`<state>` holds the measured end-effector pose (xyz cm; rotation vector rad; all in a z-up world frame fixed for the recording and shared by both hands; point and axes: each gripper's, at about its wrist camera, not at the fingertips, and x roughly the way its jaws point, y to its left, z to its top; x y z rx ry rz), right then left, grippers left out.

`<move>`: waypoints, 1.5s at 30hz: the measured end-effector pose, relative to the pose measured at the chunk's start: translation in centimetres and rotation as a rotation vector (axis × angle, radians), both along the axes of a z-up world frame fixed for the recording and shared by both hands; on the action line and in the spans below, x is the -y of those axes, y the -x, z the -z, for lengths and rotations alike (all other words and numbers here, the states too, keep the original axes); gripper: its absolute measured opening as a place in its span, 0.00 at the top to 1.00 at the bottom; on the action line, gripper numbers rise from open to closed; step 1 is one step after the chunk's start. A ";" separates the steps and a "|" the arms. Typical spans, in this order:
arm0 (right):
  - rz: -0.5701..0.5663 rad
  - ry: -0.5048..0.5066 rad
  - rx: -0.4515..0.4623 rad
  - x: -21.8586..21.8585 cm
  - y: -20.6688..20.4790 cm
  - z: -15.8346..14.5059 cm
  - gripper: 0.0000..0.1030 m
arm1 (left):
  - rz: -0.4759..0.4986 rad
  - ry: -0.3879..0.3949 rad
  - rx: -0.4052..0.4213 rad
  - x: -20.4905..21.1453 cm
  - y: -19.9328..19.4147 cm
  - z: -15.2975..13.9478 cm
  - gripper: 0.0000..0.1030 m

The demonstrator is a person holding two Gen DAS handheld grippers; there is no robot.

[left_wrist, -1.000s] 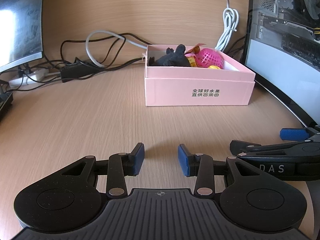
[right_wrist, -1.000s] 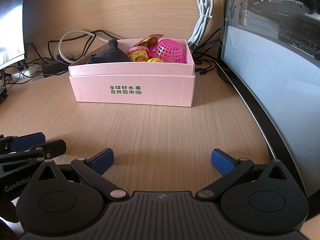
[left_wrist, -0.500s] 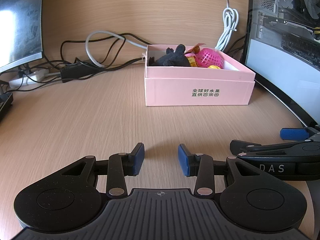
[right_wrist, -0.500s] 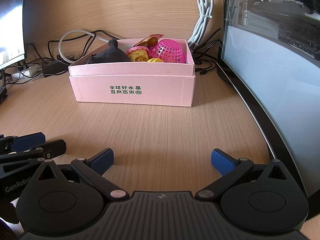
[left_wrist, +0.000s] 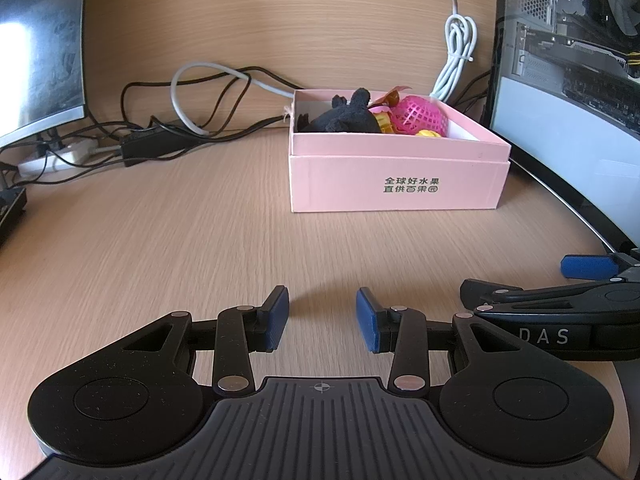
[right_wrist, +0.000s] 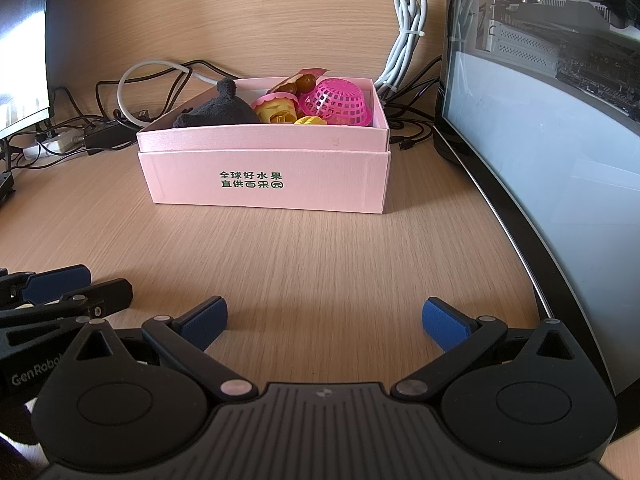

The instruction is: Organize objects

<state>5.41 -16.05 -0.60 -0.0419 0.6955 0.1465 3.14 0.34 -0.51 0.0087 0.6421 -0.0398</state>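
Wooden desk [right_wrist: 320, 248] fills the scene, a curved monitor [right_wrist: 560, 200] along its right edge. Toward the back sits the pink box [right_wrist: 264, 178] — task items already inside: black plush toy [right_wrist: 216, 110], pink mesh basket [right_wrist: 338, 102], yellow-and-pink toy cake [right_wrist: 276, 108]. Up front, right gripper [right_wrist: 324, 320] hangs over bare desk, jaws spread wide, nothing between them. Left gripper [left_wrist: 322, 316] beside it — narrower gap, pads apart, also empty.

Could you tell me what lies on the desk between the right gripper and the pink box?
Nothing: only bare wooden desk lies between the right gripper and the pink box, as the right wrist view shows.
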 end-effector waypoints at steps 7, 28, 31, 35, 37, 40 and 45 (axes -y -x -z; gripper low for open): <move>0.000 0.000 0.000 0.0 0.0 0.0 0.00 | 0.001 0.000 0.000 0.0 0.0 0.0 0.59; 0.000 0.000 0.000 0.0 0.0 0.0 0.00 | 0.005 -0.004 0.000 -0.1 0.0 0.0 0.59; 0.000 0.000 0.000 0.0 0.0 0.0 0.00 | 0.005 0.001 0.000 -0.1 0.0 0.0 0.59; -0.001 0.000 0.000 0.0 0.0 0.0 0.00 | 0.007 0.003 -0.001 -0.1 0.0 0.0 0.59; -0.001 0.000 0.000 0.0 0.0 0.0 0.00 | 0.007 0.006 -0.001 -0.2 0.0 0.0 0.59; -0.001 0.000 0.000 0.0 0.0 0.0 0.00 | 0.008 0.006 -0.001 -0.2 0.0 0.0 0.59; -0.001 0.000 0.000 0.0 0.0 0.0 0.00 | 0.009 0.010 0.000 -0.3 0.0 0.0 0.59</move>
